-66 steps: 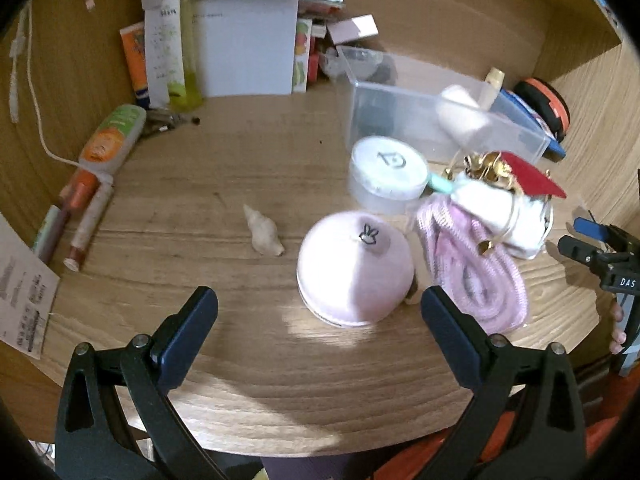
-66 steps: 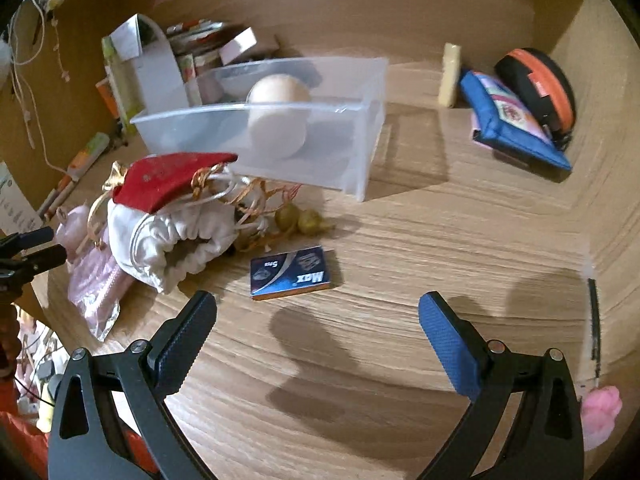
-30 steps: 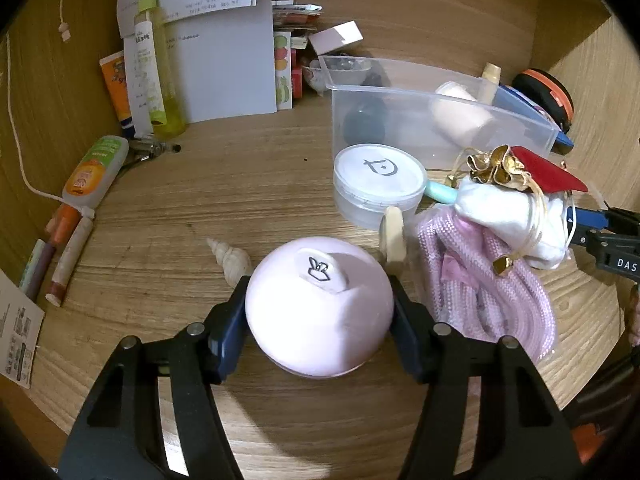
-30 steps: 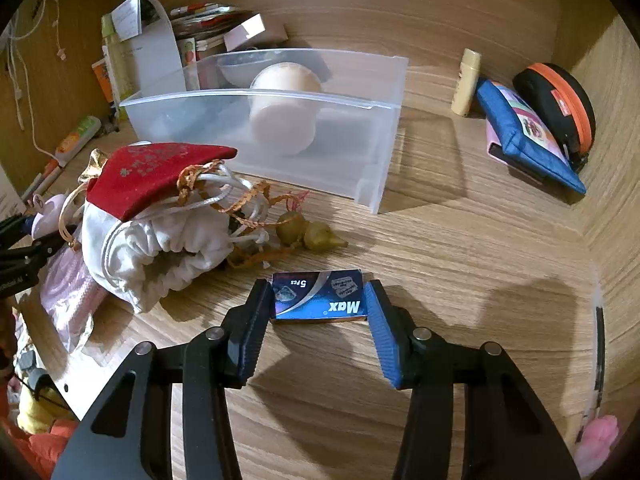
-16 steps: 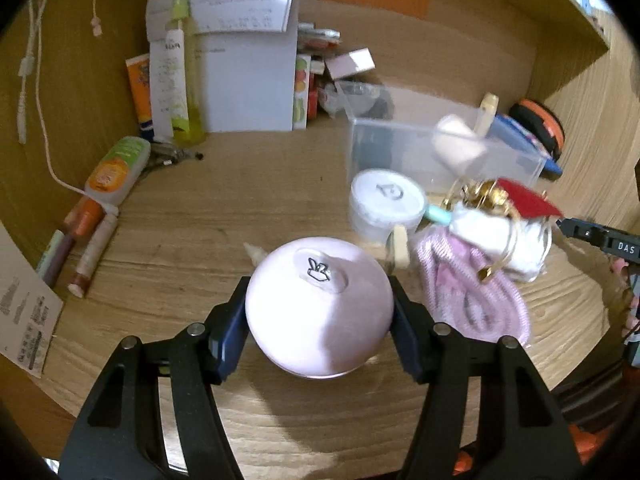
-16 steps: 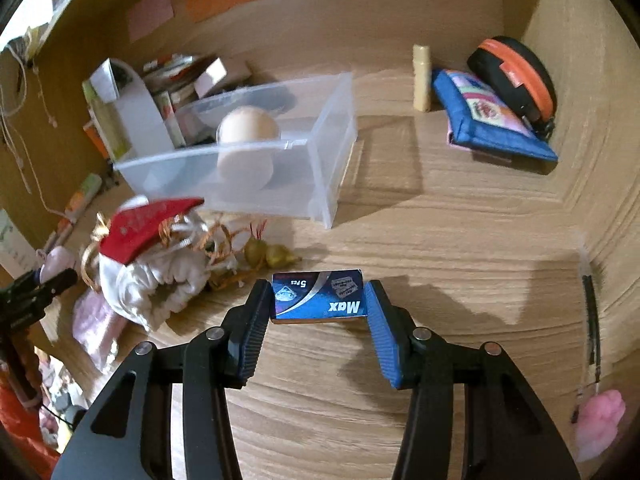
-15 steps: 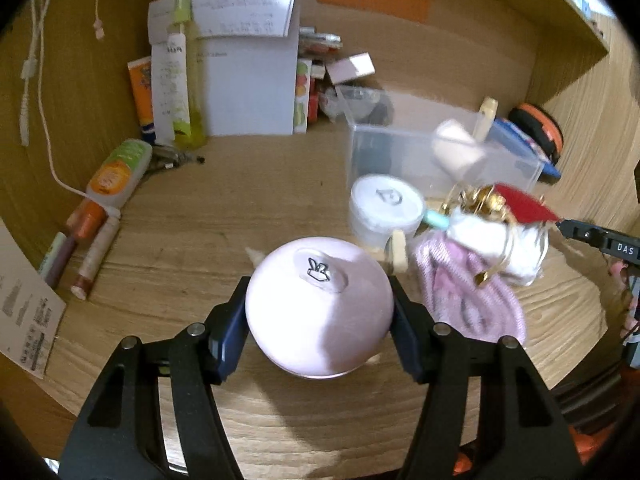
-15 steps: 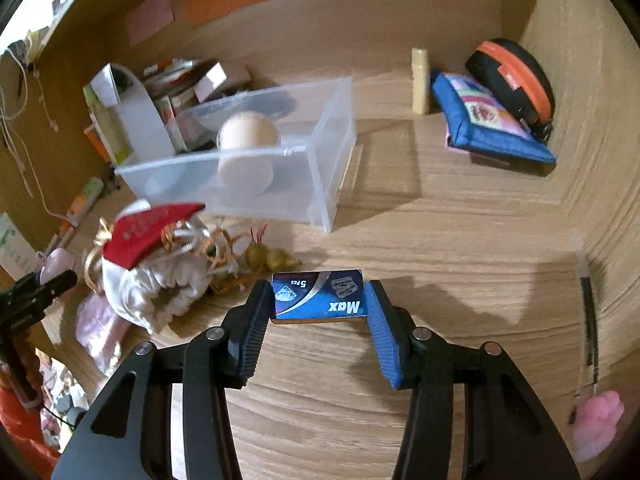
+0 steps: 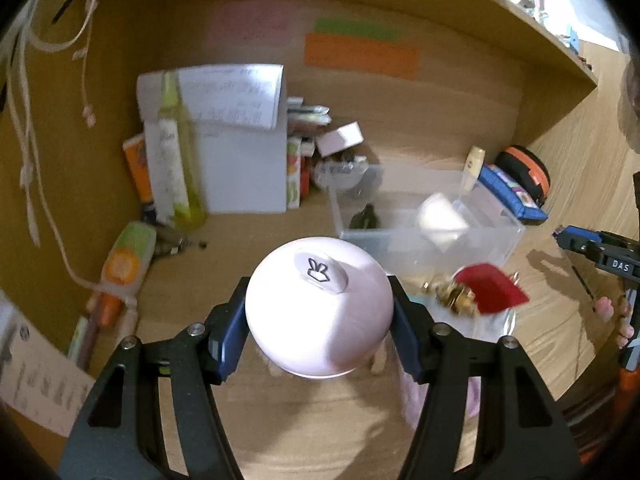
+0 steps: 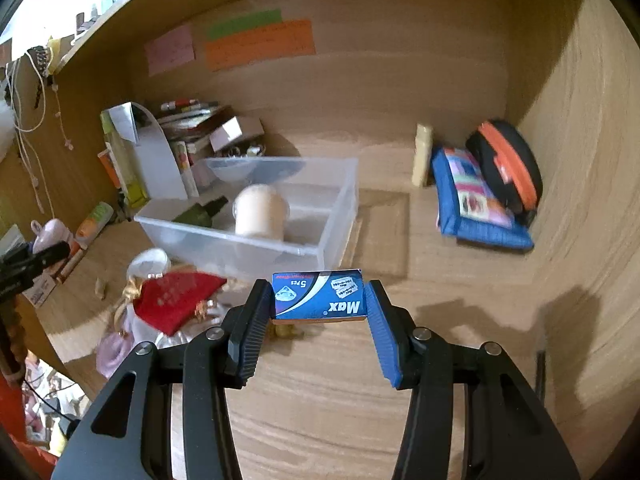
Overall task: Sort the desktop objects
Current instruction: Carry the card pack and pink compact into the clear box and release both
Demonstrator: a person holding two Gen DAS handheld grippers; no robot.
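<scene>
Left wrist view: the pink round case (image 9: 318, 308) is squeezed between the left gripper (image 9: 318, 320) pads, off the desk. The right gripper (image 10: 320, 312) squeezes a blue box (image 10: 320, 295). Both likely go next into the clear bin (image 10: 256, 216) ahead.

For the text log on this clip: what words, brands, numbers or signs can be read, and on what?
"Max" and "5 Pcs", upside down: blue packet held in the right gripper.
"DAS": right gripper body, seen in the left wrist view.
Rabbit-like drawn sign, no words: pink round case in the left gripper.
Paper sheets, wall notes, tubes: too blurred.
</scene>
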